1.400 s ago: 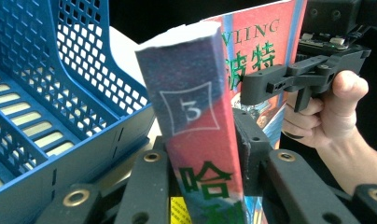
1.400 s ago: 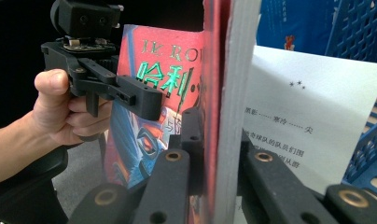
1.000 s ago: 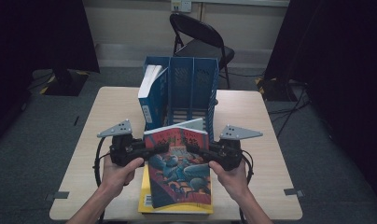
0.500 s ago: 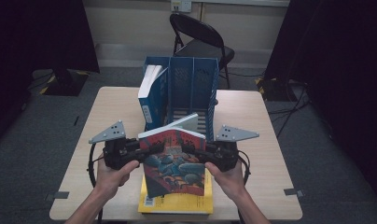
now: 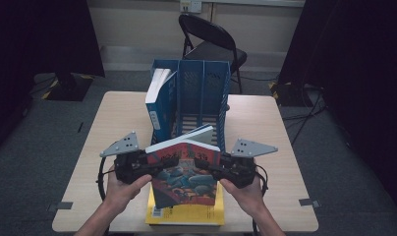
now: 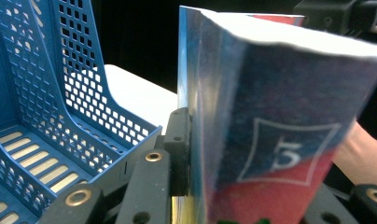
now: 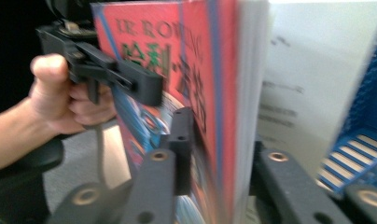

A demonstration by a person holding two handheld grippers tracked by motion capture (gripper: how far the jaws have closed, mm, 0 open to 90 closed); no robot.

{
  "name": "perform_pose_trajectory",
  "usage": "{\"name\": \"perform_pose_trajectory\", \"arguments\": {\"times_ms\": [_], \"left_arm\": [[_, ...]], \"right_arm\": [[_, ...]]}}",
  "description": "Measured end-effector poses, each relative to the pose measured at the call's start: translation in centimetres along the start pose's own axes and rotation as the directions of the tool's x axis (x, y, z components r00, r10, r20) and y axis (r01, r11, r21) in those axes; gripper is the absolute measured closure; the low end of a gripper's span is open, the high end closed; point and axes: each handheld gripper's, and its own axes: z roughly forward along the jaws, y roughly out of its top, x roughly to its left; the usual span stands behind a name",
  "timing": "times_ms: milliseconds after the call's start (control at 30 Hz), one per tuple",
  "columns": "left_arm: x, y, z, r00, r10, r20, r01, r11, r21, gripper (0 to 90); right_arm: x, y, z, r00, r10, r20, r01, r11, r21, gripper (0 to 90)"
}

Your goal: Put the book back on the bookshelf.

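A thick book with a red and blue picture cover [image 5: 186, 172] is held up off the table, spine uppermost, between both grippers. My left gripper [image 5: 155, 164] clamps its left edge; in the left gripper view the jaws [image 6: 266, 186] pinch the book [image 6: 270, 116] across its thickness. My right gripper [image 5: 213, 169] holds the right edge. In the right gripper view the book [image 7: 200, 70] sits between the jaws [image 7: 224, 140], which have just been opening, and the pads still touch it. A yellow book [image 5: 186, 216] lies flat beneath.
A blue slotted file rack [image 5: 201, 88] stands mid-table, and a blue and white book [image 5: 157, 103] leans in its left slot. The rack [image 6: 60, 93] is close beside the left gripper. A black folding chair [image 5: 211, 39] stands behind the wooden table [image 5: 265, 123].
The book has tipped up steeper between the two grippers, so its cover looks shorter. Both hands have drawn slightly toward the near edge of the table.
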Motion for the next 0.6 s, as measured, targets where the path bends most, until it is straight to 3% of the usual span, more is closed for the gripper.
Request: {"name": "perform_pose_trajectory", "arguments": {"times_ms": [167, 267, 400, 433, 600], "left_arm": [[-0.2, -0.2, -0.6, 1.0000, 0.008, 0.002, -0.008, 1.0000, -0.004, 72.4], [-0.6, -0.2, -0.7, 0.9998, 0.018, -0.007, -0.018, 0.9998, -0.003, 72.5], [-0.8, -0.1, -0.8, 0.9995, 0.032, -0.001, -0.032, 0.9995, 0.010, 72.4], [-1.1, -0.2, -0.8, 0.9993, 0.036, -0.004, -0.036, 0.9993, 0.008, 72.3], [-1.8, -0.2, -1.0, 0.9978, 0.066, -0.011, -0.065, 0.9977, 0.019, 72.2]], "right_arm": [[-0.9, -0.5, -1.3, 0.9979, -0.009, 0.065, 0.008, 1.000, 0.010, 59.5], [-1.5, -0.9, -1.5, 0.9969, 0.006, 0.079, -0.007, 1.000, 0.013, 55.3], [-2.1, -1.5, -1.1, 0.9965, 0.011, 0.083, -0.015, 0.999, 0.046, 51.0], [-2.5, -1.9, -0.6, 0.9980, 0.021, 0.059, -0.025, 0.998, 0.055, 47.0], [-2.9, -2.5, -0.1, 0.9991, 0.032, 0.027, -0.034, 0.997, 0.063, 39.3]]}}
